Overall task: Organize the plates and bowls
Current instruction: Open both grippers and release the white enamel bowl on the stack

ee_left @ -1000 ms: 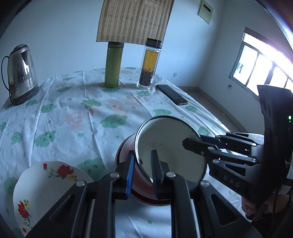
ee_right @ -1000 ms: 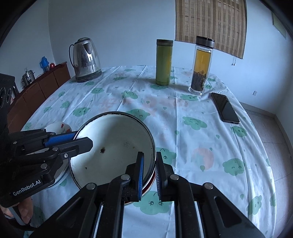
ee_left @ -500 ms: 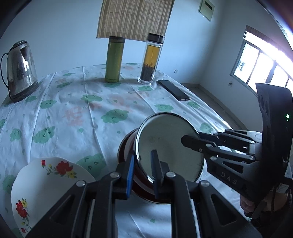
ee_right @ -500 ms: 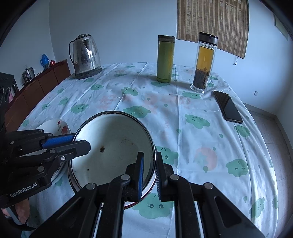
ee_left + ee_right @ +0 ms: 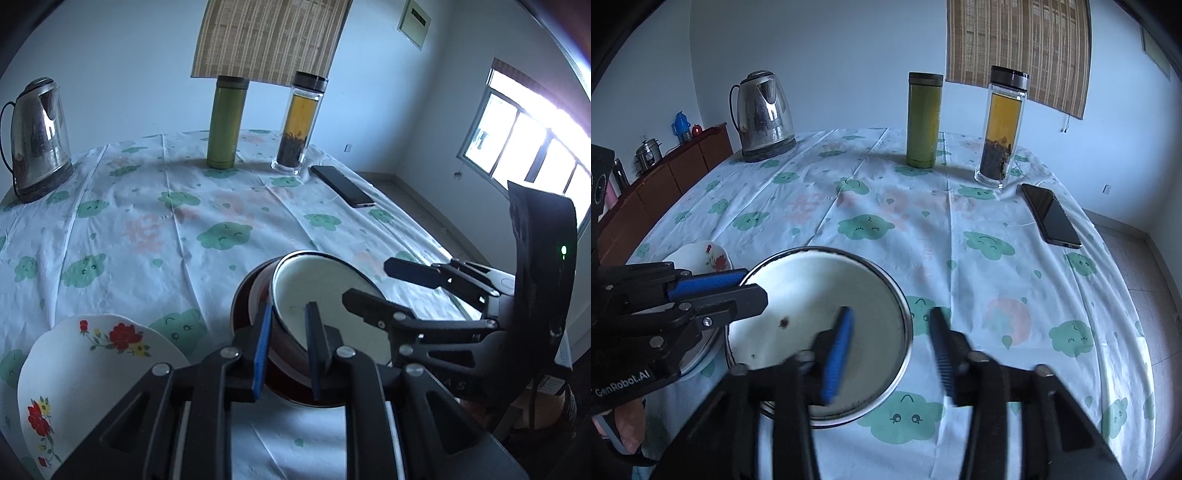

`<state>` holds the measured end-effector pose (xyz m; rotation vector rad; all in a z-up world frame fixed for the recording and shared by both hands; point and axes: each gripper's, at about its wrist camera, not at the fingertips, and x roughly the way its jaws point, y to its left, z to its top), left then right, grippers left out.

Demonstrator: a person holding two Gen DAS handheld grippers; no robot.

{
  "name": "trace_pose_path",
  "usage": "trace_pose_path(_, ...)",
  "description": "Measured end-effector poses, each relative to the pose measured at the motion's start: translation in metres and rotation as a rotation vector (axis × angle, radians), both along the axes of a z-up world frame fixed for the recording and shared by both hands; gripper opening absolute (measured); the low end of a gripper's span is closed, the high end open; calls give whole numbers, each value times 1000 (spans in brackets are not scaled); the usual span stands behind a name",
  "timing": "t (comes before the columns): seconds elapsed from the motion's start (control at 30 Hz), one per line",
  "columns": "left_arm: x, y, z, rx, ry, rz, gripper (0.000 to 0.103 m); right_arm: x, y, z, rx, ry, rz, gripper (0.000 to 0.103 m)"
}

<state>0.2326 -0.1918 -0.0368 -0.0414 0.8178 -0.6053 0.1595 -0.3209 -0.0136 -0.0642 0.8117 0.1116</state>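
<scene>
Right gripper (image 5: pixel 890 354): jaws opening, straddling the near rim of the enamel bowl (image 5: pixel 816 328) with no pad pressing on it; that side of the bowl looks free to drop
Left gripper (image 5: pixel 286 343): jaws clamped on the bowl's rim at the near-left, now its only grip; a pinch on one side could let the bowl twist or slide out
Enamel bowl: white inside, tilted over the red-sided bowl (image 5: pixel 255 306) at the near edge of the bench (image 5: pixel 960 236); released crooked, it may land askew rather than nest, or clatter
Floral plate (image 5: pixel 92 362): near-left corner of the bench, just beside the stack; a swinging bowl could knock it
Phone (image 5: pixel 1051 218): toward the far right edge, well apart
Green flask (image 5: pixel 923 118), tea bottle (image 5: pixel 1001 125), kettle (image 5: pixel 762 114): far edge, clear of the work
</scene>
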Motion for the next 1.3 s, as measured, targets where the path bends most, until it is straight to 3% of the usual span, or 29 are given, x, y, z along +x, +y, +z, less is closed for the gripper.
trace_pose_path(0.17, 0, 6, 2, -31, -5, 11, 16, -3, -6, 3, 18, -27, -23, 63)
trace_pose_path(0.5, -3, 4, 2, -7, -16, 15, 16, -11, -10, -1, 63, -39, -41, 63)
trace_pose_path(0.57, -3, 4, 2, -4, -20, 23, 19, -12, -11, -1, 68, -42, -41, 63)
trace_pose_path(0.7, -3, 5, 0, 2, -23, 34, 34, -13, -13, 0, 85, -51, -49, 63)
trace_pose_path(1.3, -2, 0, -9, 33, -17, 24, 39, -15, -14, -9, 141, -56, -63, 63)
